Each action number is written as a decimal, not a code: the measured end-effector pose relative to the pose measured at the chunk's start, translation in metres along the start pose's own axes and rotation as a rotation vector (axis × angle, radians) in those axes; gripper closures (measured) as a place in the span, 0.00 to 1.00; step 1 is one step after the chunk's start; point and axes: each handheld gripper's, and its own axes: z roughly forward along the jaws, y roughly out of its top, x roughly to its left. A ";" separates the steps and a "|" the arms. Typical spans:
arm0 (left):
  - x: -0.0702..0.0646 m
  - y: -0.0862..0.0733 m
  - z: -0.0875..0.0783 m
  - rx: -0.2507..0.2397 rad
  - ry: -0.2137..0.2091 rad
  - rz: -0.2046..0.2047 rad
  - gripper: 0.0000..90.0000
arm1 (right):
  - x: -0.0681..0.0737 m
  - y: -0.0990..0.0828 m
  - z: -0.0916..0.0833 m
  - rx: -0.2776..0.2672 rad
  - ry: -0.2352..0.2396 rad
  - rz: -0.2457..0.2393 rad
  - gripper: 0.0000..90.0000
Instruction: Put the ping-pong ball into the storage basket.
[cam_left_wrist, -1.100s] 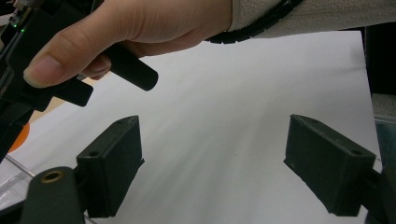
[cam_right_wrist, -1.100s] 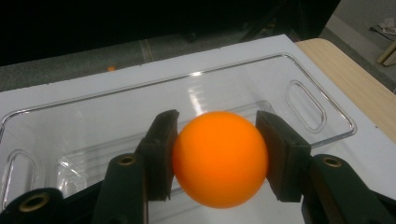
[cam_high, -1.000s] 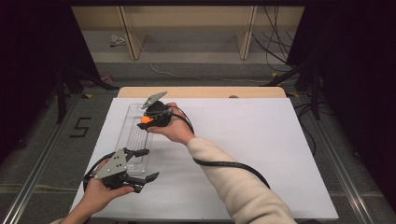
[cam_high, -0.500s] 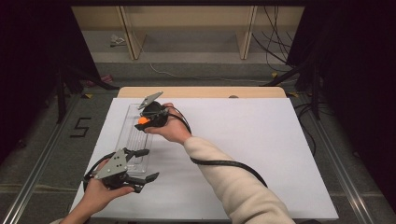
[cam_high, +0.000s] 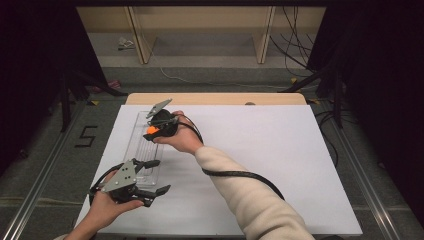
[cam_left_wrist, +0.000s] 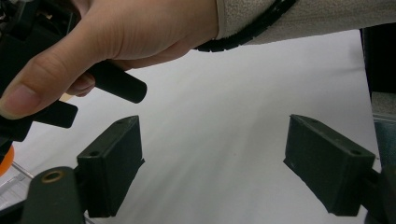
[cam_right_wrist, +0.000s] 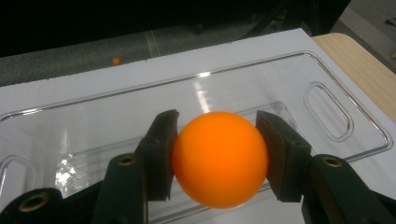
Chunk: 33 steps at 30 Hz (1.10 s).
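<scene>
A person works two hand-held grippers over a white-topped table (cam_high: 280, 165). The right gripper (cam_right_wrist: 215, 156), held in the right hand (cam_high: 181, 138) with a cream sleeve (cam_high: 250, 200) reaching across the table, clamps an orange ball (cam_right_wrist: 219, 158) between its two black jaws, the pads pressing on the ball's opposite sides. In the right gripper view the ball hangs over a clear plastic tray (cam_right_wrist: 327, 112) that lies flat on the white surface; whether the ball touches the tray cannot be told. In the high view the same ball (cam_high: 151, 130) shows as an orange spot at the right gripper (cam_high: 161, 125), above the far part of the tray (cam_high: 134, 141) near the table's left edge. The left gripper (cam_high: 147, 176), held in the left hand (cam_high: 107, 210) at the near end of the tray, stands with its jaws wide apart and nothing between them; its own view looks across bare white tabletop toward the right hand (cam_left_wrist: 116, 37).
</scene>
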 end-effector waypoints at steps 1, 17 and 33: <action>0.000 0.000 0.000 0.001 0.000 0.001 0.21 | 0.000 0.000 0.000 -0.001 0.000 0.001 0.57; 0.000 0.000 0.000 0.000 0.000 0.001 0.21 | 0.002 0.003 0.010 0.012 0.008 -0.003 0.57; 0.000 0.000 0.000 0.001 -0.001 -0.001 0.21 | 0.004 0.004 0.018 0.023 0.017 -0.006 0.57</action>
